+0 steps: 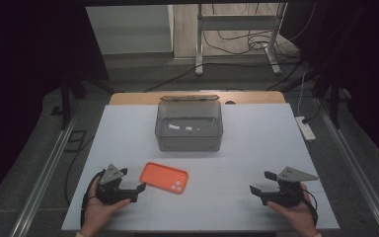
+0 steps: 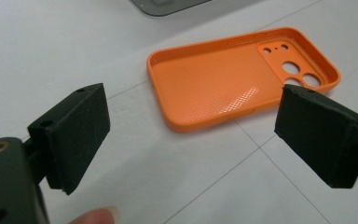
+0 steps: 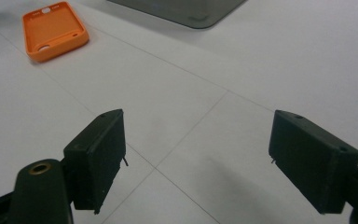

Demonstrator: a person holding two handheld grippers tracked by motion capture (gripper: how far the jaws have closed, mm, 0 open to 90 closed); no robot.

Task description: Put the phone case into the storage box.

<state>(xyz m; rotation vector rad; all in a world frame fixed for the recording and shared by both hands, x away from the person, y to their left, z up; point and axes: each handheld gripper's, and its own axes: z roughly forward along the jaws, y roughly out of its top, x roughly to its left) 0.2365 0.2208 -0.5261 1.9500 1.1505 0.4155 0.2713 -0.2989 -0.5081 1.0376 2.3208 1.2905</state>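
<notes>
Orange phone case (image 2: 223,84) untouched | left tool (image 2: 191,135) wide open, empty | right tool (image 3: 214,158) same

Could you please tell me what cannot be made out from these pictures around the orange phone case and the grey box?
- Small white bits inside the grey box: too small in the high view to identify.
- Grey box in both gripper views: cut off by the top edge.
- Underside of the orange phone case: hidden, lying hollow side up.

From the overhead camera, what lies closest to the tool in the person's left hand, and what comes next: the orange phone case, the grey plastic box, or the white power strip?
1. Orange phone case: just right of the left tool, lying flat on the white table.
2. Grey see-through plastic box: farther back, at the table's middle.
3. White power strip: farthest, off the table's right edge.
</notes>
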